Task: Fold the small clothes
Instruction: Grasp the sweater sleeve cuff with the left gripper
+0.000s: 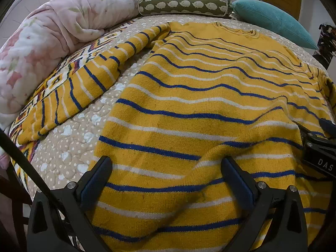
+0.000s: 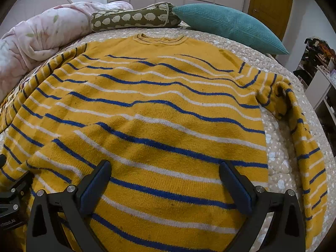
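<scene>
A yellow knit sweater [image 1: 210, 96] with blue and white stripes lies spread on the bed, collar at the far end. Its left sleeve [image 1: 84, 84] stretches out toward the near left. The right sleeve [image 2: 302, 138] curls down the right side of the sweater [image 2: 159, 109]. My left gripper [image 1: 166, 168] hovers open over the hem area, where a raised fold runs between its fingers. My right gripper [image 2: 164, 172] is open above the lower right part of the body. The right gripper's body [image 1: 319, 149] shows at the right edge of the left wrist view, and the left gripper's body [image 2: 10, 193] at the left edge of the right wrist view.
The bed has a beige dotted quilt [image 1: 69, 147]. A pink floral duvet [image 1: 52, 35] is bundled at the left. A green bolster with hedgehog print [image 1: 184, 5] and a teal cushion [image 2: 229, 25] lie at the head. Shelves [image 2: 321, 77] stand at the right.
</scene>
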Action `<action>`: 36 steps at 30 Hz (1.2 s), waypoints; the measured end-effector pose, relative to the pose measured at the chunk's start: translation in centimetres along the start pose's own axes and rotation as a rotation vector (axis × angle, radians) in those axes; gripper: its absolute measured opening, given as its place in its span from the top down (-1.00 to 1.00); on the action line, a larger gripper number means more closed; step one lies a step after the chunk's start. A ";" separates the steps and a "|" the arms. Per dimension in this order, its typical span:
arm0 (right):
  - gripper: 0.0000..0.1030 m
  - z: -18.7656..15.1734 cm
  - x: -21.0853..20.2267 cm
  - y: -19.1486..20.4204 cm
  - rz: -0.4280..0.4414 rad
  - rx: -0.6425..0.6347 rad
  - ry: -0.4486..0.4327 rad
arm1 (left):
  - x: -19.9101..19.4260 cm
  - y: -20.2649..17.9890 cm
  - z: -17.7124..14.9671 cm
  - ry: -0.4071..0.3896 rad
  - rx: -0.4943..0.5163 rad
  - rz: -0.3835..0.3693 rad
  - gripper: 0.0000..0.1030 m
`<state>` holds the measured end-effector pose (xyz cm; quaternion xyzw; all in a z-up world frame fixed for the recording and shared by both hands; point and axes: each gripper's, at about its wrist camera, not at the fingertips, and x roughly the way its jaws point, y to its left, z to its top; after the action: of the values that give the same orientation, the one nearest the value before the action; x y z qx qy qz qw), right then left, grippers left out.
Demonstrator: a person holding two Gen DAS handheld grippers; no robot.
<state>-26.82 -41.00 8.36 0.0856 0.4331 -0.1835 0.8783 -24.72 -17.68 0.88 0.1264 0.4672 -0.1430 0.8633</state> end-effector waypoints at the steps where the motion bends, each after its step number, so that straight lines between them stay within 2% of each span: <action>1: -1.00 0.0 0.0 -0.1 0.004 0.004 -0.002 | 0.0 0.0 0.0 -0.001 0.000 0.000 -1.00; 5: -1.00 -0.1 0.0 -0.2 0.012 0.010 -0.011 | -0.1 -0.2 -0.1 -0.011 0.009 0.008 -1.00; 9: -1.00 -0.1 0.1 -0.1 0.010 0.011 -0.015 | -0.7 -0.6 -0.5 -0.057 0.026 0.033 -1.00; 10: -1.00 -0.1 0.1 -0.1 0.010 0.011 -0.016 | -0.9 -0.4 -0.4 -0.052 0.024 0.015 -0.92; 11: -1.00 -0.1 0.1 -0.1 0.010 0.012 -0.016 | -1.3 0.2 -0.2 -0.044 0.005 -0.045 -0.80; 12: -1.00 -0.1 0.1 -0.1 0.010 0.012 -0.016 | -1.8 0.9 -0.1 -0.042 -0.017 -0.096 -0.49; 13: -1.00 -0.1 0.1 -0.1 0.008 0.011 -0.016 | -2.6 2.1 0.2 -0.041 -0.052 -0.151 -0.30; 14: -1.00 -0.1 0.1 -0.1 0.007 0.010 -0.016 | -3.4 3.3 0.4 -0.043 -0.082 -0.180 -0.27; 16: -1.00 -0.1 0.1 -0.1 0.010 0.012 -0.016 | -5.1 6.4 0.7 -0.076 -0.148 -0.216 -0.26; 17: -1.00 -0.1 0.1 -0.1 0.009 0.011 -0.017 | -6.2 8.9 0.8 -0.110 -0.196 -0.206 -0.26; 20: -1.00 -0.1 0.0 -0.2 0.008 0.012 -0.019 | -7.5 14.8 0.6 -0.161 -0.311 -0.112 -0.49; 22: -1.00 -0.1 0.0 -0.2 0.006 0.012 -0.020 | -6.7 19.4 0.1 -0.143 -0.400 -0.033 -0.53; 24: -1.00 -0.2 0.0 -0.2 0.004 0.013 -0.021 | -5.1 22.7 -0.5 -0.088 -0.477 -0.007 -0.53; 26: -1.00 -0.2 0.0 -0.2 0.004 0.012 -0.022 | -3.1 25.6 -1.3 -0.035 -0.563 -0.040 -0.53; 28: -1.00 -0.2 -0.1 -0.3 0.001 0.012 -0.023 | -1.0 27.7 -1.7 -0.006 -0.639 -0.107 -0.53; 30: -1.00 -0.2 -0.1 -0.2 -0.005 0.011 -0.024 | -0.3 27.9 -1.3 -0.023 -0.641 -0.144 -0.56; 33: -1.00 -0.3 -0.2 -0.1 -0.010 0.010 -0.023 | 0.9 27.5 0.3 -0.063 -0.605 -0.147 -0.51; 35: -1.00 -0.2 -0.2 0.0 -0.013 0.009 -0.022 | 1.8 27.3 1.0 -0.063 -0.610 -0.155 0.33; 36: -1.00 -0.2 -0.2 0.0 -0.014 0.009 -0.022 | 2.5 27.4 1.5 -0.030 -0.613 -0.153 0.74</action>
<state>-27.11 -40.90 8.36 0.0844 0.4234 -0.1924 0.8813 -12.23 6.88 1.88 -0.1774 0.4839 -0.0616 0.8548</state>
